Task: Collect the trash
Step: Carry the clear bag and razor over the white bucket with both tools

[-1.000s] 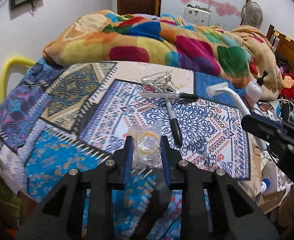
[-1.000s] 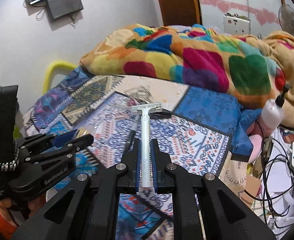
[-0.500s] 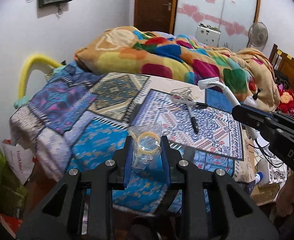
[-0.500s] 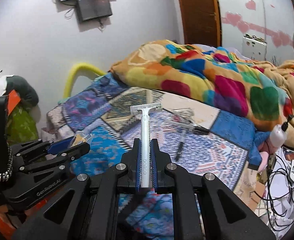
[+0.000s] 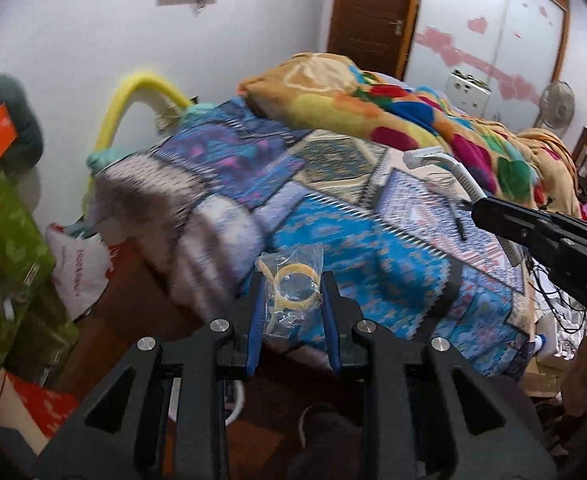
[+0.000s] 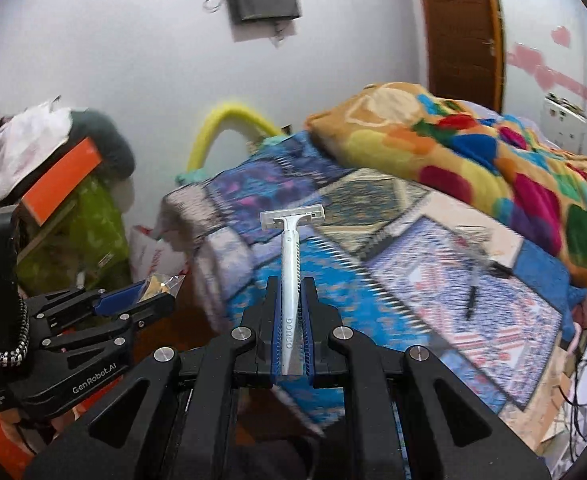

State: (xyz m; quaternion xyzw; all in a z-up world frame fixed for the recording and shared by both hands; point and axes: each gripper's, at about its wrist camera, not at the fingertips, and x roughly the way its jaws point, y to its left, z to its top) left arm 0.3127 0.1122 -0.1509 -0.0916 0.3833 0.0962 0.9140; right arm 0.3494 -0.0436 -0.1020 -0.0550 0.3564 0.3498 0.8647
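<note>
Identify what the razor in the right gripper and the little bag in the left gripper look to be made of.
Razor: matte white moulded plastic, judging by the ribbed handle with raised lettering; the head looks capped in translucent plastic. Bag: thin clear glossy film, crinkled and see-through, with yellowish rings inside, possibly rubber bands.

The left gripper [image 5: 291,300] is held pointing forward and downward, its blue-padded jaws partly closed and pressed against a clear plastic bag [image 5: 291,294] gripped between them. The right gripper [image 6: 291,312] is angled downward likewise, its jaws fully closed on the handle of a white razor [image 6: 291,264], and is positioned just right of the left one
</note>
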